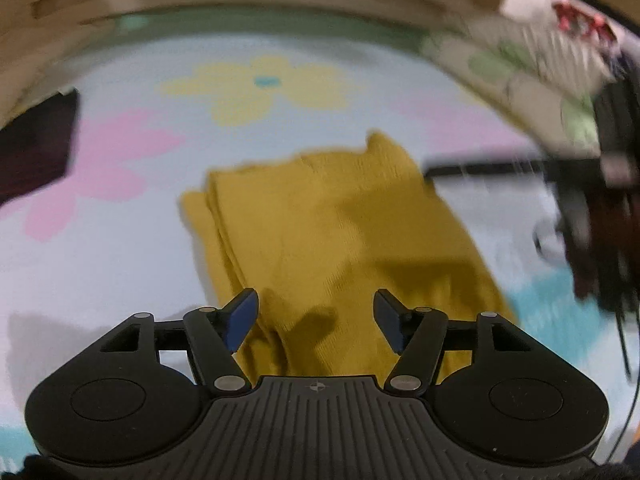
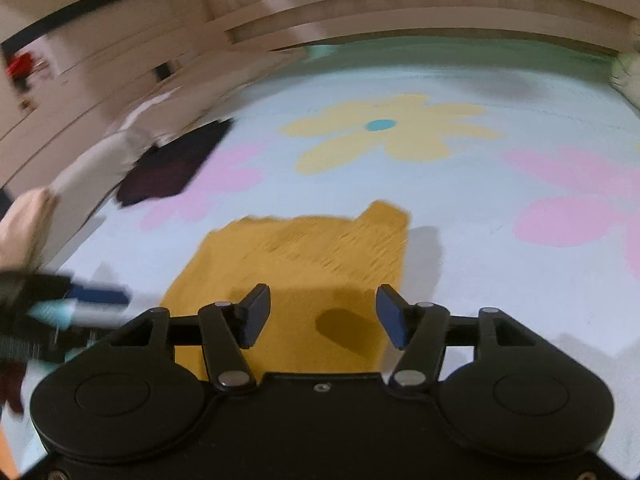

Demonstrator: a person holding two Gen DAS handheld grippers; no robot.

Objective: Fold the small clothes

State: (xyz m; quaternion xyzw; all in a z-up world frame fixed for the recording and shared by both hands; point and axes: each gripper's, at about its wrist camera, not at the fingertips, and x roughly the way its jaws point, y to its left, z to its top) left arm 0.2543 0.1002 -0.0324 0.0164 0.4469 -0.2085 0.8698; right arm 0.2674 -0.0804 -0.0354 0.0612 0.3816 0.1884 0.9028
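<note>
A mustard-yellow garment point(image 1: 344, 232) lies folded in layers on a pale blue bed sheet with flower prints point(image 1: 256, 84). My left gripper point(image 1: 316, 312) is open and empty, hovering above the garment's near edge. In the right wrist view the same garment point(image 2: 304, 256) lies below my right gripper point(image 2: 322, 312), which is open and empty. The right gripper also shows in the left wrist view point(image 1: 520, 168) as a dark blurred shape at the right. The left gripper shows in the right wrist view point(image 2: 80, 304) at the left edge, blurred.
A dark maroon cloth point(image 2: 176, 164) lies on the sheet at the left, also in the left wrist view point(image 1: 36, 152). A wooden headboard point(image 2: 400, 4) runs along the far side. A floral pillow point(image 1: 516, 64) sits at the right.
</note>
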